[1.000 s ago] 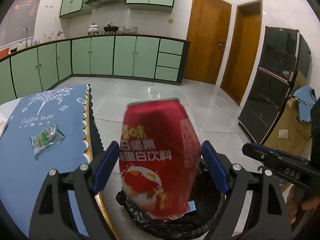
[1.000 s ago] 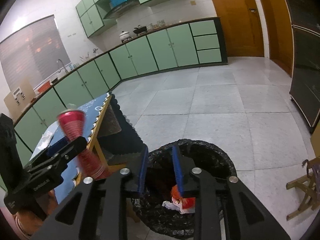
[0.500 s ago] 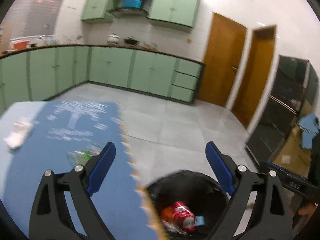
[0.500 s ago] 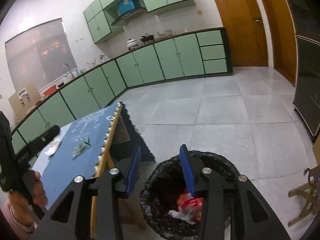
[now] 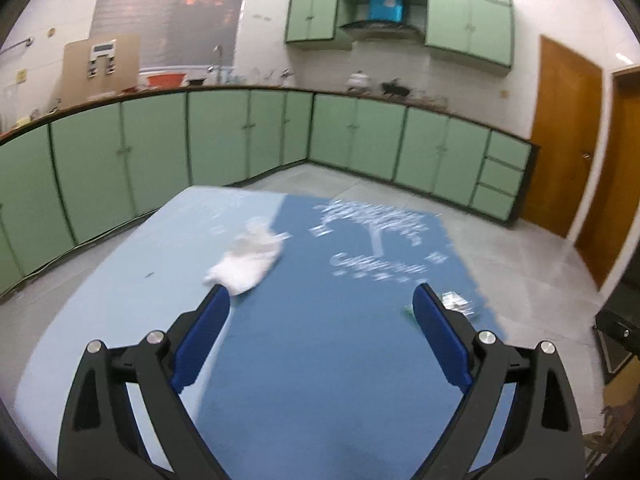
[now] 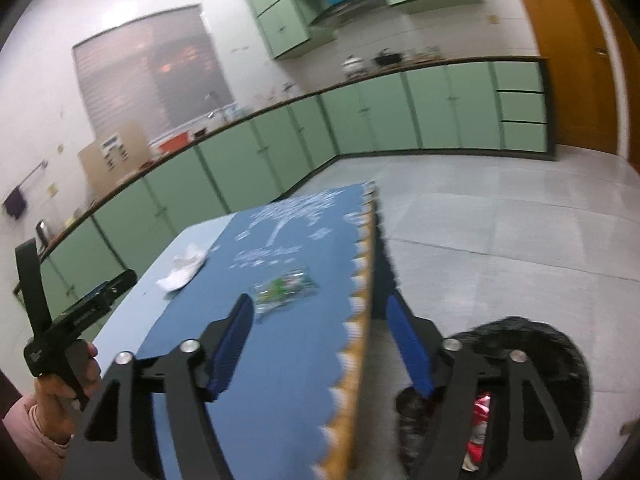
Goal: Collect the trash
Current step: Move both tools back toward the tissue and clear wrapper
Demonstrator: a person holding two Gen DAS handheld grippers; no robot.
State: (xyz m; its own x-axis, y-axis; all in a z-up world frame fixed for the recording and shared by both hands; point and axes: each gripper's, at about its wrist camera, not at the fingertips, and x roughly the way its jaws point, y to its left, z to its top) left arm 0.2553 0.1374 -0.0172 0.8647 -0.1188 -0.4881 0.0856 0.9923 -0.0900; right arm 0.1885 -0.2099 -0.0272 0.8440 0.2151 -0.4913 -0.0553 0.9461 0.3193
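My left gripper (image 5: 320,300) is open and empty above the blue tablecloth (image 5: 340,360). A crumpled white tissue (image 5: 250,256) lies just beyond its left finger. A green-printed clear wrapper (image 5: 456,304) lies behind its right finger near the cloth's edge. My right gripper (image 6: 318,304) is open and empty over the table's edge; the wrapper (image 6: 286,286) lies just ahead of its left finger and the tissue (image 6: 184,268) farther left. The black-bagged bin (image 6: 560,364) stands on the floor at lower right with red trash (image 6: 480,420) inside. The left gripper (image 6: 80,312) shows at far left there.
The table's scalloped edge (image 6: 356,320) runs between the right gripper's fingers. Green cabinets (image 5: 248,136) line the back walls. Wooden doors (image 5: 564,136) stand at right. Grey tiled floor (image 6: 500,232) lies beyond the table.
The left gripper let the red can drop into the bin, then swung left over the table. The right gripper opened wider and moved left to the table's edge.
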